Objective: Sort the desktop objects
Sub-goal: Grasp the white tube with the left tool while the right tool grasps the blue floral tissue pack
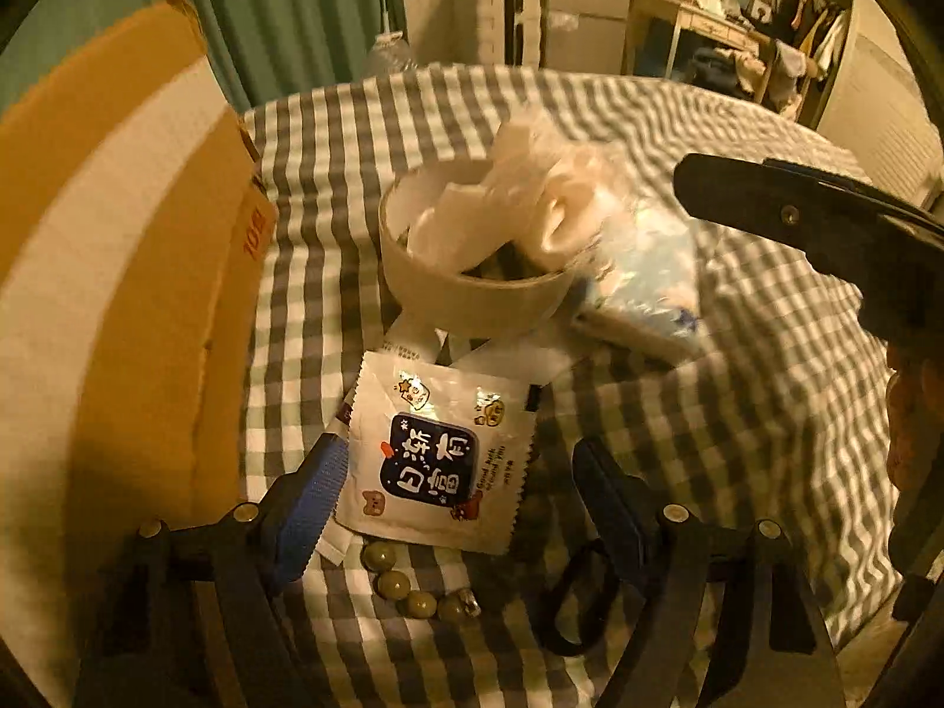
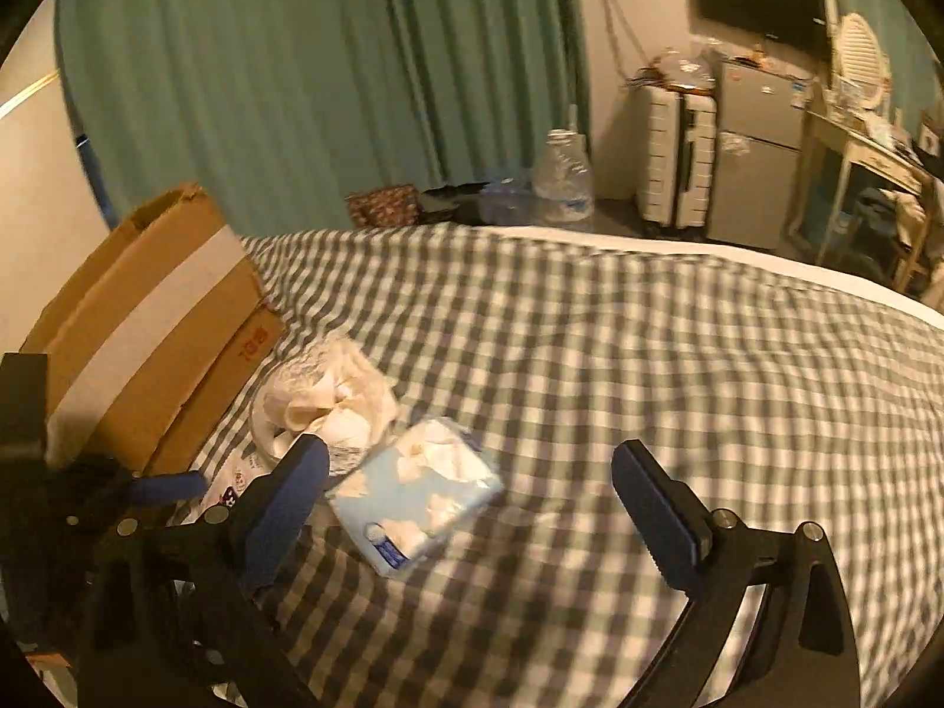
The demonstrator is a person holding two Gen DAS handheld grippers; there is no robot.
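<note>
While angled downward, left hand-held gripper (image 1: 457, 484) open astride sachet (image 1: 439, 454), right hand-held gripper (image 2: 472, 489) open above tissue pack (image 2: 413, 495).

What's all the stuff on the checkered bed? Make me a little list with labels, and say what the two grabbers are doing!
surface: checkered cloth
box: cardboard box, left edge
bowl: white bowl, stuffed with crumpled plastic bag
tissues: blue tissue pack, beside the bowl
packet: white sachet, flat
beads: green beads, below the sachet
hair tie: black loop
left gripper: open, over the sachet
right gripper: open, near the tissue pack
</note>
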